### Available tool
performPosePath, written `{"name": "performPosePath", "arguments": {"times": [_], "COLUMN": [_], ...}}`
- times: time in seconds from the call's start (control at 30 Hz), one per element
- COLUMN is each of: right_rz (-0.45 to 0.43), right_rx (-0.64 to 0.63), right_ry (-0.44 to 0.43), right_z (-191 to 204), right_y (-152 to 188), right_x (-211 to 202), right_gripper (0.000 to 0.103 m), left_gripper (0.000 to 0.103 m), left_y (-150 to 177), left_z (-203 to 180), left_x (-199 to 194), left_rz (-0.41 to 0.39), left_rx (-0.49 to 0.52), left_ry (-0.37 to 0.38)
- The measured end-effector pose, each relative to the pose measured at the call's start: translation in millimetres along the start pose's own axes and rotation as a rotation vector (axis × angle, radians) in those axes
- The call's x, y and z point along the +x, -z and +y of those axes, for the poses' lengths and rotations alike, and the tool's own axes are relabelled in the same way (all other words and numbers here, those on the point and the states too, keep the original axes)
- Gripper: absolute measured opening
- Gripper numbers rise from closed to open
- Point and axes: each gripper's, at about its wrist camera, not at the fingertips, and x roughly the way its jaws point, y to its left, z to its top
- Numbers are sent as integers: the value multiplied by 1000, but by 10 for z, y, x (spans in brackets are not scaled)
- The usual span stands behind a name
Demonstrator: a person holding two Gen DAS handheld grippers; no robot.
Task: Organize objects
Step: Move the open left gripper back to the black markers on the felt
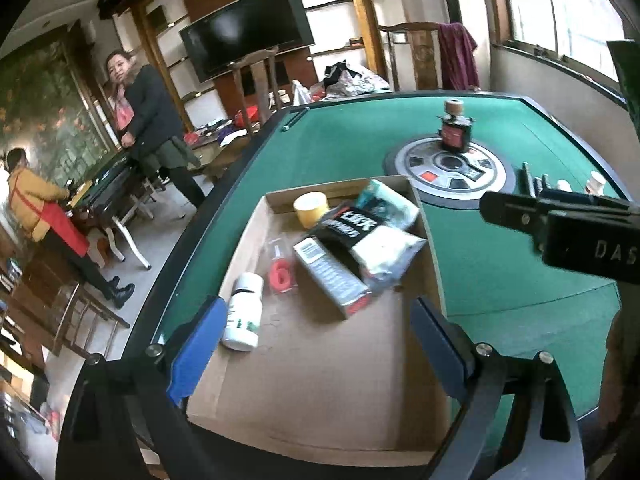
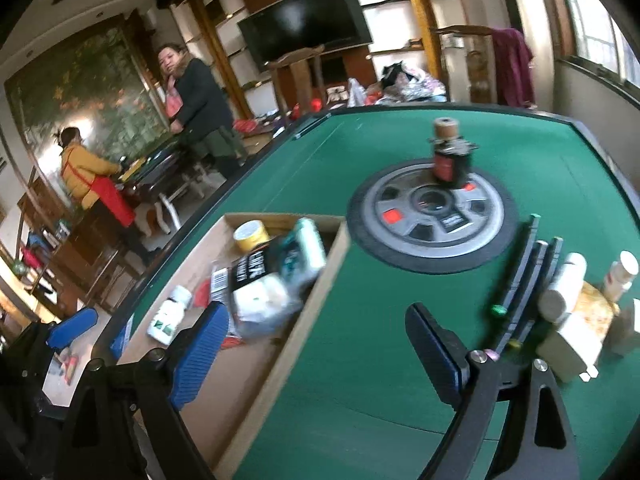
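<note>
A shallow cardboard box [image 1: 320, 380] sits on the green table [image 1: 500, 272]. It holds a white bottle [image 1: 243, 312], a yellow tape roll [image 1: 311, 209], a grey carton [image 1: 330, 272], a black packet [image 1: 344, 226], a white pouch [image 1: 386, 252] and a red item [image 1: 281, 274]. My left gripper [image 1: 316, 354] is open and empty above the box's near half. My right gripper [image 2: 316, 356] is open and empty over the box's right wall [image 2: 288, 340]. Loose items lie at the right: dark pens [image 2: 524, 276], a white tube [image 2: 562, 286], a yellow-patterned box [image 2: 580, 332] and a small bottle [image 2: 620, 274].
A round grey dial [image 2: 432, 216] is set in the table's middle, with a dark bottle [image 2: 450, 158] standing on it. The right gripper's body [image 1: 560, 224] shows at the right of the left wrist view. Two people [image 2: 192, 108] stand beyond the table's left edge.
</note>
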Motion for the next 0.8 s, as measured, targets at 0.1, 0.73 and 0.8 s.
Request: {"name": "performPosePath", "arguments": {"times": [0.1, 0.73, 0.8], "right_rz": [-26, -197, -219], "right_rx": [11, 169, 201], "right_ry": [21, 258, 311], "right_z": [-150, -1593, -1856], "right_y": [7, -204, -245], "right_x": [-106, -686, -743], "right_gripper": [95, 103, 103], "left_gripper": [92, 92, 92], "left_y": [-19, -227, -289], "left_z": [-143, -973, -1123], "left_x": [-2, 302, 383], "left_rz": [3, 120, 117], "left_rx": [29, 109, 121], "left_ry": [3, 253, 292]}}
